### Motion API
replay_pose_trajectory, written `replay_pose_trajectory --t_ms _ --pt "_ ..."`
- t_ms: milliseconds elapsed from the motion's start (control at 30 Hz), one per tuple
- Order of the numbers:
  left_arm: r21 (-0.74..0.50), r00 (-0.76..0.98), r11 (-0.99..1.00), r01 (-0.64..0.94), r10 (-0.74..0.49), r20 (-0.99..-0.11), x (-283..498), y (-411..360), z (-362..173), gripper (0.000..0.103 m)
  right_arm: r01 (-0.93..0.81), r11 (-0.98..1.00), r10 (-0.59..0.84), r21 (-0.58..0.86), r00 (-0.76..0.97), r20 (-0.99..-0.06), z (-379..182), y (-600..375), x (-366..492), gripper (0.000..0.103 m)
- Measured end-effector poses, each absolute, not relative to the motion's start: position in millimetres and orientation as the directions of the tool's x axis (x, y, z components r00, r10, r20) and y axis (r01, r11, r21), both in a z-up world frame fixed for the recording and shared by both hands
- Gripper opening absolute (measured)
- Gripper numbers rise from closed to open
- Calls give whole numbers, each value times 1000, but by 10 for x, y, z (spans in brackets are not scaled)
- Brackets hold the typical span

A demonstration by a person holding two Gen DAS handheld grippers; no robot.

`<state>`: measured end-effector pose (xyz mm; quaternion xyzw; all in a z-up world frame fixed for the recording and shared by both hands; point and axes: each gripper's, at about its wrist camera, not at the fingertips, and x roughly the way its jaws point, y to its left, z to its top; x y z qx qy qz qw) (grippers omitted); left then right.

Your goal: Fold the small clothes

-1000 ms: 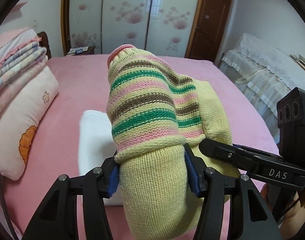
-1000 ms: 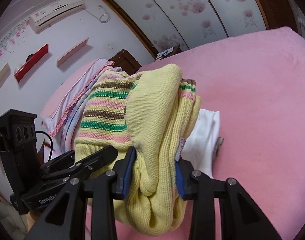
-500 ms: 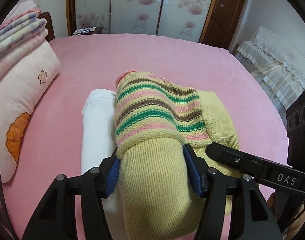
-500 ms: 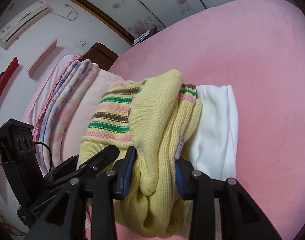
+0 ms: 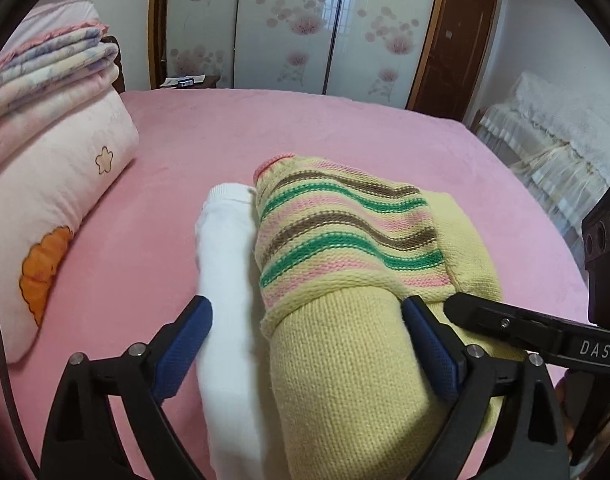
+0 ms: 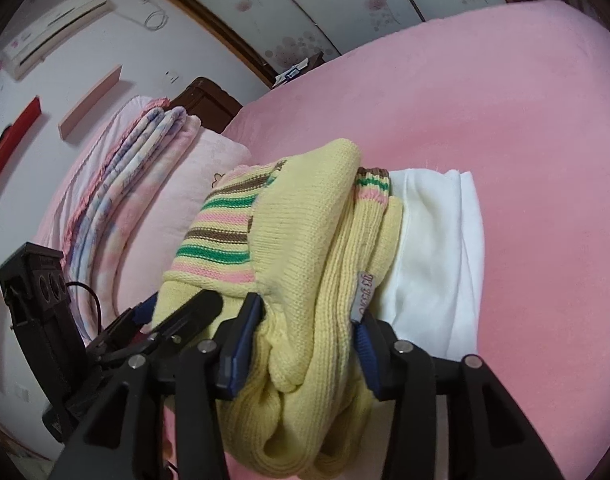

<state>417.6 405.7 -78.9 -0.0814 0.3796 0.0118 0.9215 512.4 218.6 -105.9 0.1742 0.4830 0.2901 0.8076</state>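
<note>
The folded yellow sweater (image 5: 345, 280), with its green, brown and pink stripes, lies on the pink bed (image 5: 345, 136), partly on top of a folded white garment (image 5: 225, 264), and sits between the jaws of both my grippers. My left gripper (image 5: 305, 344) has just been opening: its jaws now stand wide, the left blue pad (image 5: 181, 352) well clear of the knit and out beyond the white garment, the right pad (image 5: 429, 348) just beside or brushing the sweater's plain yellow end. I have no hold with it. My right gripper (image 6: 301, 332) has also just been opening. From its own camera I see the bunched yellow layers still filling the gap between its blue pads (image 6: 241, 340). They look slack against the wool, though I cannot tell for sure whether they still press it. In the left view one black finger of the right gripper reaches in from the right edge and lies against the sweater's side.

Further out, the white garment (image 6: 437, 248) shows on the far side of the sweater in the right view, flat on the bed. To the left of the pile sits a pale pink pillow (image 5: 53, 216) with a flower and an orange patch, and folded blankets (image 5: 45, 64) are stacked on it. Behind the bed stand flowered sliding wardrobe doors (image 5: 297, 20) and a brown door (image 5: 453, 44).
</note>
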Motion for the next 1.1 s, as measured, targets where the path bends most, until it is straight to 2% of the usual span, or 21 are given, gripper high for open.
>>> replay_pose_trajectory --t_ms 33,267,433,667,933,1100 --pt "-138 717 987 -81 -38 -696 4136 4045 -790 98 -315 776 630 546 365 -686 -1062 2171 5099 58" --pt "-5 770 993 -116 86 -632 3928 3887 -557 99 -360 795 604 488 397 -691 -861 2055 4933 60" --pt "-46 793 985 -164 104 -600 3811 3885 -265 99 -369 796 604 480 425 -674 -672 1908 4862 60" --pt "-17 790 984 -176 131 -599 3514 3543 43 99 -391 802 594 451 448 -669 -364 1707 4605 60" --pt "-76 743 983 -166 74 -665 2755 2730 187 102 -416 838 531 354 469 -706 -38 1031 3768 60" --pt "-89 759 989 -118 32 -651 2147 2041 323 102 -410 856 499 316 494 -712 136 440 3171 60"
